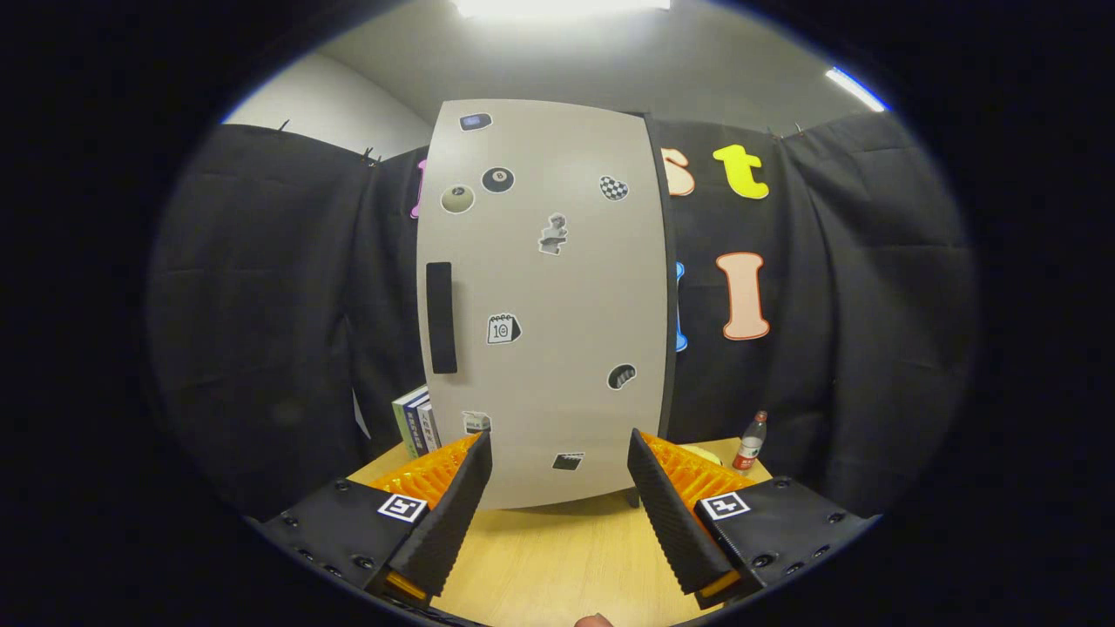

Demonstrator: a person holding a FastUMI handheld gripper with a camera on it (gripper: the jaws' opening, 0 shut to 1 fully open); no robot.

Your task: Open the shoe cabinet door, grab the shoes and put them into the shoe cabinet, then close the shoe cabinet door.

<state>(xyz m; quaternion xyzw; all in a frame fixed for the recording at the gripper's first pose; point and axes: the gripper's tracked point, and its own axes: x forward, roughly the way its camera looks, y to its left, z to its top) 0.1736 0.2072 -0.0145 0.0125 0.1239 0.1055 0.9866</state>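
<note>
Gripper [557,488] fingers spread wide, gripping nothing — shoe cabinet [544,305] straight ahead on the wooden table [557,557], sticker-covered door shut, dark handle [441,318] beyond the left finger, books [415,420] and bottle [750,442] flanking.

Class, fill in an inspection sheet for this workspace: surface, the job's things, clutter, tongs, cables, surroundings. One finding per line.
Surface: light wooden tabletop, bare between the tongs.
Job's things: pale grey sticker-covered shoe cabinet door shut, upright beyond the tongs; black vertical handle near its left edge. Shoes: nothing seen.
Clutter: upright books left of the cabinet; clear plastic bottle on its right.
Tongs: open, holding nothing.
Cables: nothing seen.
Surroundings: black cloth wall, ceiling light.
</note>
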